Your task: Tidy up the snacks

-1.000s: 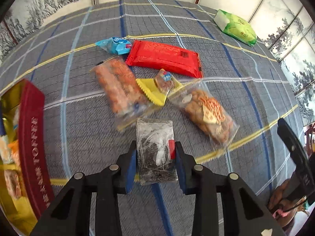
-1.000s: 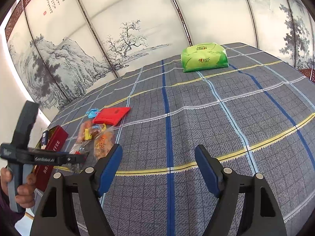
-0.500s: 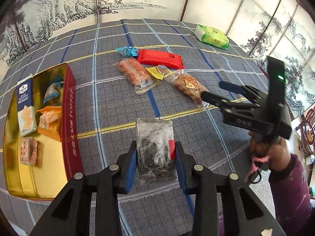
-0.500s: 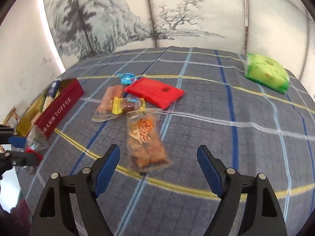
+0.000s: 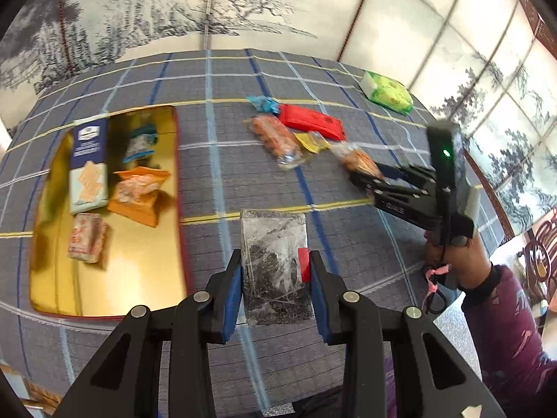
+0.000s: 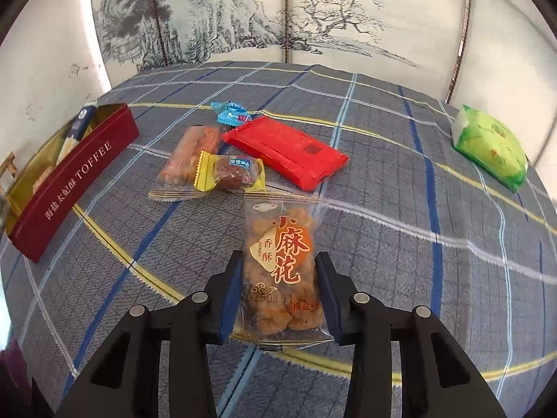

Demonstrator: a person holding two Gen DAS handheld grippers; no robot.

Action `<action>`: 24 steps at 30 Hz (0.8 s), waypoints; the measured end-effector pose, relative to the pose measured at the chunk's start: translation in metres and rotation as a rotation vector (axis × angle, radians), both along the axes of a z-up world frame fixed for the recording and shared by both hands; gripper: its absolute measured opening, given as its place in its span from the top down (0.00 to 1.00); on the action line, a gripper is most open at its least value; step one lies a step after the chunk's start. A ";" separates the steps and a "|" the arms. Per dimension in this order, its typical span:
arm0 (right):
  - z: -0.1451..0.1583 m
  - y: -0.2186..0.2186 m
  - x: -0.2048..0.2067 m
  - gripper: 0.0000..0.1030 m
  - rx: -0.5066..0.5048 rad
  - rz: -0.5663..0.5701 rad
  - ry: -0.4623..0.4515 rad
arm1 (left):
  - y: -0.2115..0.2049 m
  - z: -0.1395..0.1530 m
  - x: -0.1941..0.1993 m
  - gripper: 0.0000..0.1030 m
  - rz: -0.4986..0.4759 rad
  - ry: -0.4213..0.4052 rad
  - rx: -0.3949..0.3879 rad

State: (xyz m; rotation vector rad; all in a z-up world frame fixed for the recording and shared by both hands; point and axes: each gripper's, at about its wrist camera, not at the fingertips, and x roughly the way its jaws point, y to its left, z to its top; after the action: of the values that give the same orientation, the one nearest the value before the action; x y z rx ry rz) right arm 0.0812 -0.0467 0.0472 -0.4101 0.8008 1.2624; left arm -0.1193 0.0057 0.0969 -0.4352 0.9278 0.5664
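Observation:
My left gripper is shut on a clear packet of dark bits and holds it above the cloth, right of the open gold toffee tin. The tin holds a blue-white box, an orange bag and a small pink pack. My right gripper has its jaws around the lower end of a clear bag of fried twists that lies on the cloth. I cannot tell whether the pads press on it. The right gripper also shows in the left wrist view.
On the plaid cloth lie a red flat pack, a yellow-wrapped sweet, a long orange snack bag, a blue candy and a green bag. The red tin wall stands at left.
My left gripper has lifted and pulled back with the clear packet, so the tin is in fuller view. My right gripper has moved in and narrowed its jaws around the bag of fried twists.

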 end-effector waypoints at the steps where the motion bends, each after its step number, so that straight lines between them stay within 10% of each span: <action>1: 0.001 -0.005 0.002 0.60 0.011 -0.016 0.015 | 0.007 0.004 -0.008 0.69 0.022 -0.003 0.008; 24: -0.005 -0.039 0.034 0.60 0.058 -0.229 0.116 | 0.079 0.000 -0.103 0.69 0.225 0.030 0.106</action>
State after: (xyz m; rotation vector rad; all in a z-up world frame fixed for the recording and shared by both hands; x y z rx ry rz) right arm 0.1156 -0.0860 0.0421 -0.1936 0.8807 1.0996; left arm -0.2228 0.0847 0.0970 -0.4390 0.8780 0.8249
